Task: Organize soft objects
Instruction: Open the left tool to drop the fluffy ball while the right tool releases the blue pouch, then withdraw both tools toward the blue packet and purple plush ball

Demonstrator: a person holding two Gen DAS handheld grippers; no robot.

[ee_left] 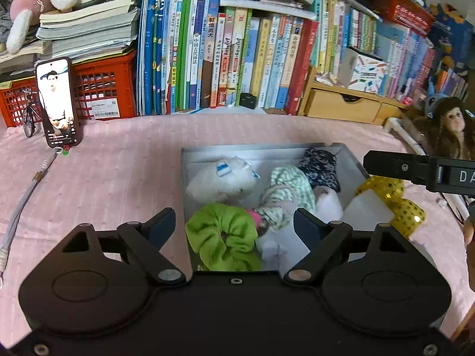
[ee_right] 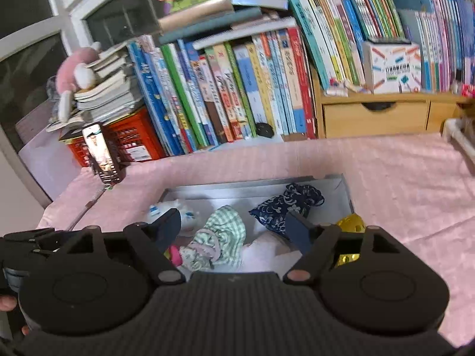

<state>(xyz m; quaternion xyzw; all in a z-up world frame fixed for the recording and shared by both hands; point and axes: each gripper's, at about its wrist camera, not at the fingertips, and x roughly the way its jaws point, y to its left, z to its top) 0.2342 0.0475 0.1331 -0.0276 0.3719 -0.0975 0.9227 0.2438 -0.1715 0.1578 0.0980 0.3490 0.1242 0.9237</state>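
A grey open box (ee_left: 261, 149) (ee_right: 237, 191) sits on the pink cloth and holds soft things: a white plush toy (ee_left: 221, 179) (ee_right: 190, 215), a green scrunchie (ee_left: 224, 235), a green-striped cloth (ee_left: 289, 185) (ee_right: 228, 231), a dark blue patterned pouch (ee_left: 320, 166) (ee_right: 285, 207) and a pale pink soft item (ee_left: 329, 203) (ee_right: 264, 252). A gold sequin piece (ee_left: 397, 204) (ee_right: 351, 225) lies at the box's right side. My left gripper (ee_left: 234, 222) is open and empty above the box's near edge. My right gripper (ee_right: 236, 227) is open and empty above the box; its body shows in the left wrist view (ee_left: 421, 170).
A row of upright books (ee_left: 237, 59) and a wooden drawer unit (ee_left: 344, 105) stand behind the box. A phone (ee_left: 58, 102) leans on a red crate (ee_left: 104, 89) at the left, with a small bicycle model (ee_left: 29, 115). A doll (ee_left: 454, 127) sits at the right.
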